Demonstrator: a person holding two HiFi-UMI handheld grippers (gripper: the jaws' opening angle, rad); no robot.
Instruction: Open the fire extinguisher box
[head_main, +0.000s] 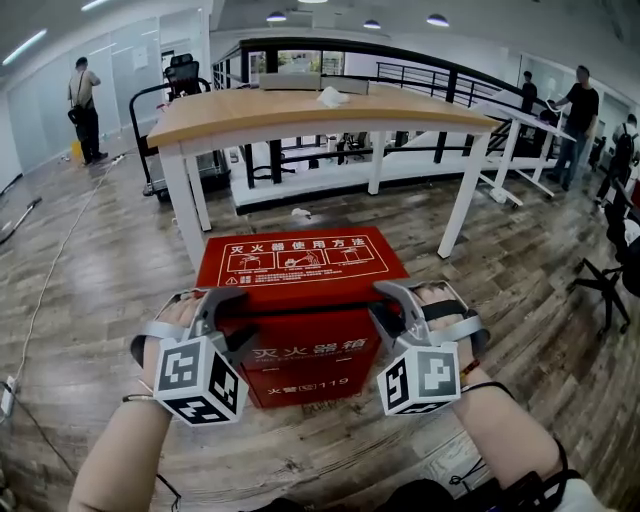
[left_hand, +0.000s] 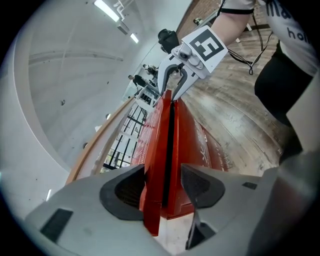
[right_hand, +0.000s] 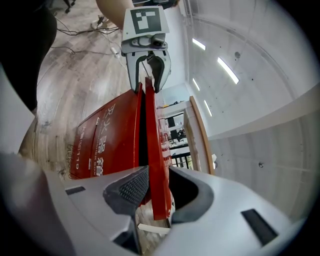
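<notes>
The left hand-held gripper (head_main: 225, 312) and right hand-held gripper (head_main: 386, 302) each pinch the lid (head_main: 300, 262) at its near corners; its long axis runs between them.

The fire extinguisher box (head_main: 310, 370) stands on the floor (head_main: 120, 290) right in front of you, with the table (head_main: 300, 110) behind it. Your left gripper (head_main: 218, 312) is at the left end of the lid (head_main: 300, 262) and your right gripper (head_main: 388, 305) at its right end. Each pinches the lid's front edge between its jaws.
</notes>
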